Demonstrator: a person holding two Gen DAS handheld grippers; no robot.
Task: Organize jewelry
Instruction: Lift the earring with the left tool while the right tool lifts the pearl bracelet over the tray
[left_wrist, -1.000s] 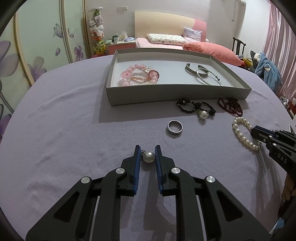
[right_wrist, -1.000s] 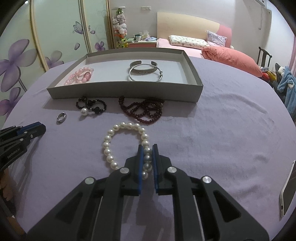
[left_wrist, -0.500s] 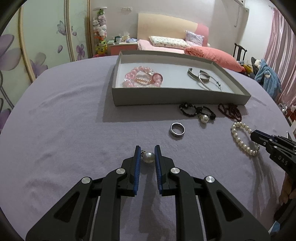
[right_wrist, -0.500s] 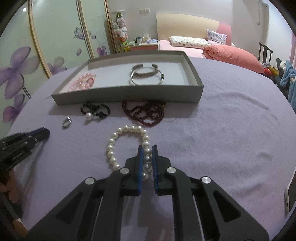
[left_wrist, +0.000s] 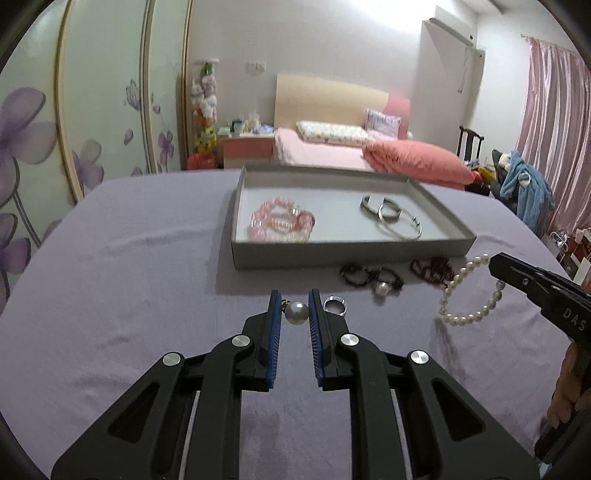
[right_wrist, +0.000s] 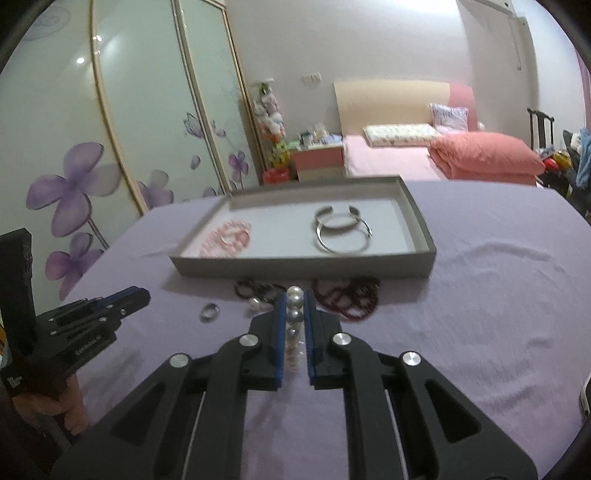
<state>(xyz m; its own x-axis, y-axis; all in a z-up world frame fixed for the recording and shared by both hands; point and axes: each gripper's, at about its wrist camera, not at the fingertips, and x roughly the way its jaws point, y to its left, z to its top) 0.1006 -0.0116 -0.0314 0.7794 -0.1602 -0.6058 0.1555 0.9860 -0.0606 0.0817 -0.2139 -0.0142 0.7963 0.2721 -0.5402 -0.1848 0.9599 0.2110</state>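
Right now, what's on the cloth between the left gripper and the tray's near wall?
Left wrist view: the silver ring lies just right of the left gripper, which pinches a single pearl. Straight ahead to the tray is bare purple cloth.

Black tongs (left_wrist: 295, 314), blue ribbed pads (left_wrist: 275, 321), silver round screws, white lettering.

Beyond my lilac tabletop (left_wrist: 122, 258) I see a bed (left_wrist: 332, 153) with pink bedding against a pale wall. Flower-painted wardrobe doors (right_wrist: 122, 122) stand left, pink curtains (left_wrist: 554, 122) right.
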